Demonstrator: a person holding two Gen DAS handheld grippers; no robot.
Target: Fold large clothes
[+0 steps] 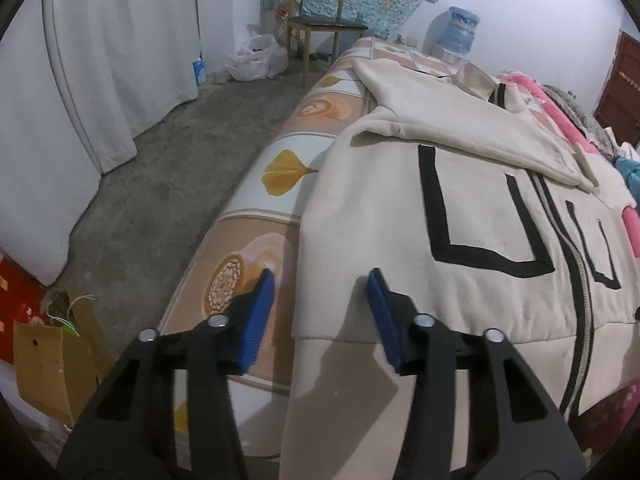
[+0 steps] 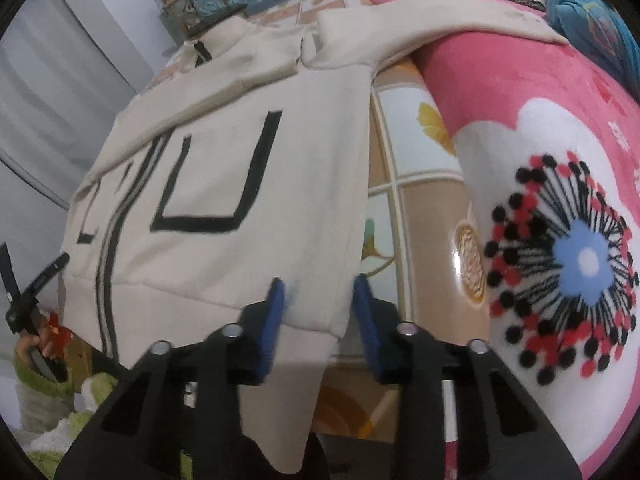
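Only the left wrist view shows the room beyond the bed: one wooden chair by the far wall, one blue water jug, one white plastic bag on the concrete floor, white curtains, and one cardboard box at the lower left. Only the right wrist view shows the pink blanket with its big flower print, lying just beside the garment, and a blue cloth bunched behind it.

One cream zip-up sweatshirt with black line markings lies spread front-up on the patterned mattress, hem toward the cameras, one sleeve folded across its chest.

Two grippers are in play, each with two blue-padded fingers. The left gripper points steeply down at the hem corner on the garment's left edge; its jaws stand apart, one pad over the mattress, the other over the cloth, pressing nothing. The right gripper tilts down over the opposite hem corner, the fabric edge lying between its parted pads, not pinched. At the right view's left edge, a hand grips the left tool's handle.
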